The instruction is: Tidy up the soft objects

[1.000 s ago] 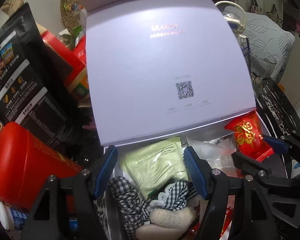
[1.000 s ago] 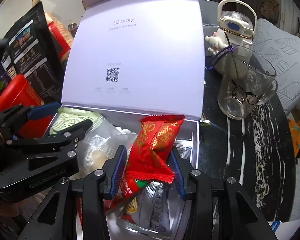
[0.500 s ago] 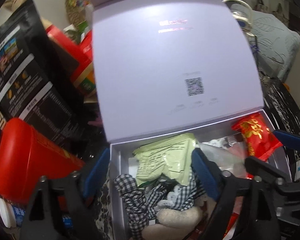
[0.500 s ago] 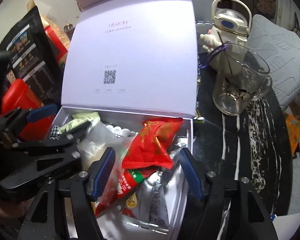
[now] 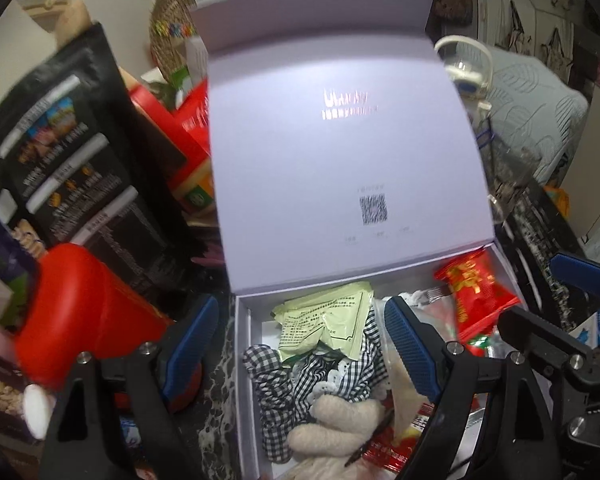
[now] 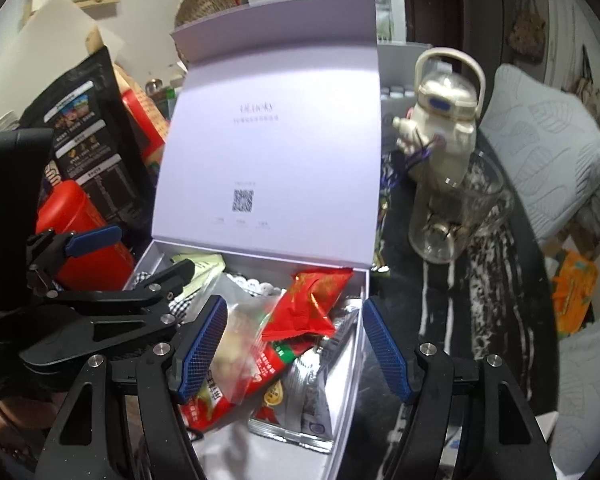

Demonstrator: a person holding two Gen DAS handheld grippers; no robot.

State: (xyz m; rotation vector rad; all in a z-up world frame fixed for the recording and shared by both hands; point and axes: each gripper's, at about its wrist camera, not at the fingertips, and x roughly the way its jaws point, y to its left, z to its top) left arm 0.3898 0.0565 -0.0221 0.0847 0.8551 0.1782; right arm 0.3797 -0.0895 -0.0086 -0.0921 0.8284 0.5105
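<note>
Red snack packet [image 6: 308, 304] now lies loose in the lavender box [image 6: 346, 364]; right gripper [image 6: 294, 346] opening, left gripper [image 5: 300, 344] spread, both lifted clear and empty

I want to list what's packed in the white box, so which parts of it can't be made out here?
- Box floor, both views: covered by the piled contents.
- Near end of the box, left view: cut off by the bottom edge and the left gripper fingers.
- Green packet, right view: mostly behind the left gripper.
- Print on the red packet: blurred, unreadable.
</note>
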